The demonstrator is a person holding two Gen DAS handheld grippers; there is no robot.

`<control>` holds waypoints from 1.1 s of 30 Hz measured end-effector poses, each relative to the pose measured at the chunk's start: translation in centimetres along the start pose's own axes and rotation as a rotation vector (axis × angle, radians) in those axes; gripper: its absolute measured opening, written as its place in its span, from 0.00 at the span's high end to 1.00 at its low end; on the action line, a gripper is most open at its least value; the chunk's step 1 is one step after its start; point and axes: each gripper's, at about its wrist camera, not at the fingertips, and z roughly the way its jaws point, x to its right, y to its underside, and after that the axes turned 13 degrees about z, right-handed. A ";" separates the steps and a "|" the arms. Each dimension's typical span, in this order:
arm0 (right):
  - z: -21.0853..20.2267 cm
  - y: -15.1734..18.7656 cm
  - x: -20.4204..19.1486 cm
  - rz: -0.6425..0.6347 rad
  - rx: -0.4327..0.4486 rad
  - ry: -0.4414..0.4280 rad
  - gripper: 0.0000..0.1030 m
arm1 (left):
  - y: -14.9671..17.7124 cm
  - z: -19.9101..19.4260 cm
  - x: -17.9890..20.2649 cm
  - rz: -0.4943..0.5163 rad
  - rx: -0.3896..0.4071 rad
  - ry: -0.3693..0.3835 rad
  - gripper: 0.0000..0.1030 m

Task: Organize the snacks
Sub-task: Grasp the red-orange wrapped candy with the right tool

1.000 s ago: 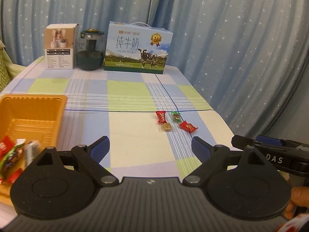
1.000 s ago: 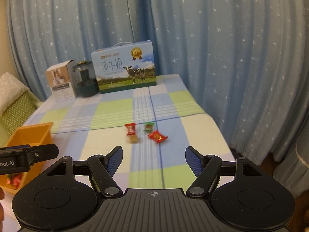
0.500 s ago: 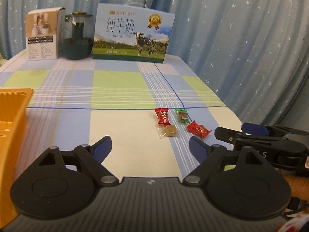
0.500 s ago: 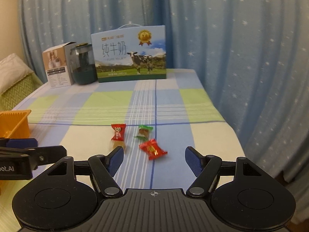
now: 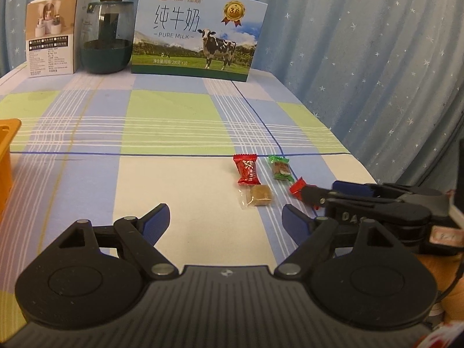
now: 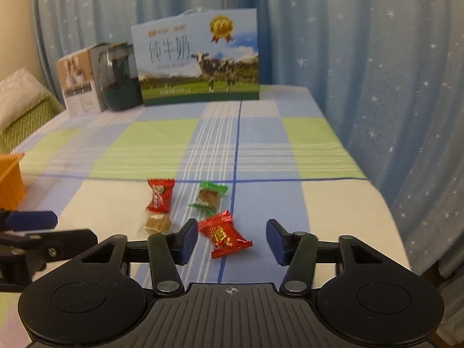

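Several wrapped candies lie on the checked tablecloth. In the right wrist view, a crinkled red candy (image 6: 223,233) lies between the fingers of my right gripper (image 6: 230,237), whose jaws are closing; the pads do not touch it. Beyond it lie a green candy (image 6: 208,197), a red candy (image 6: 159,195) and a brown candy (image 6: 156,222). In the left wrist view, my left gripper (image 5: 224,217) is open just short of the brown candy (image 5: 260,195), with nothing between its fingers. The red candy (image 5: 246,169) and green candy (image 5: 279,168) lie further off. The right gripper covers most of the crinkled red candy (image 5: 296,187).
An orange tray (image 5: 7,156) stands at the left edge of the table. At the back stand a milk carton box (image 5: 197,29), a dark glass jar (image 5: 105,36) and a small white box (image 5: 52,33). Blue starred curtains hang behind and to the right. The table's right edge is near the candies.
Both grippers have moved forward and down toward the candies. The right gripper's fingers have narrowed around the crinkled red candy. The orange tray has slid out to the left of the left wrist view.
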 end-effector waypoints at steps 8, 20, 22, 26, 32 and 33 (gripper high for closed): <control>0.9 0.1 -0.4 -0.019 -0.001 -0.015 0.66 | 0.1 1.0 -0.1 -0.010 -0.013 0.012 0.21; 0.3 0.1 0.0 0.034 -0.020 0.022 0.76 | -0.6 1.6 0.5 0.005 0.003 0.025 0.29; 0.0 -0.2 0.4 0.069 -0.011 0.034 0.76 | -0.7 2.0 0.8 0.009 0.007 0.032 0.34; -0.3 -0.3 1.2 0.117 -0.012 0.057 0.76 | -1.0 3.3 1.5 0.024 0.016 0.048 0.42; -0.2 -0.2 1.6 0.137 -0.019 0.064 0.76 | -0.8 5.3 2.3 0.030 0.004 0.065 0.55; -0.2 -0.2 1.6 0.139 -0.018 0.063 0.76 | -0.8 5.5 2.3 0.035 0.012 0.060 0.56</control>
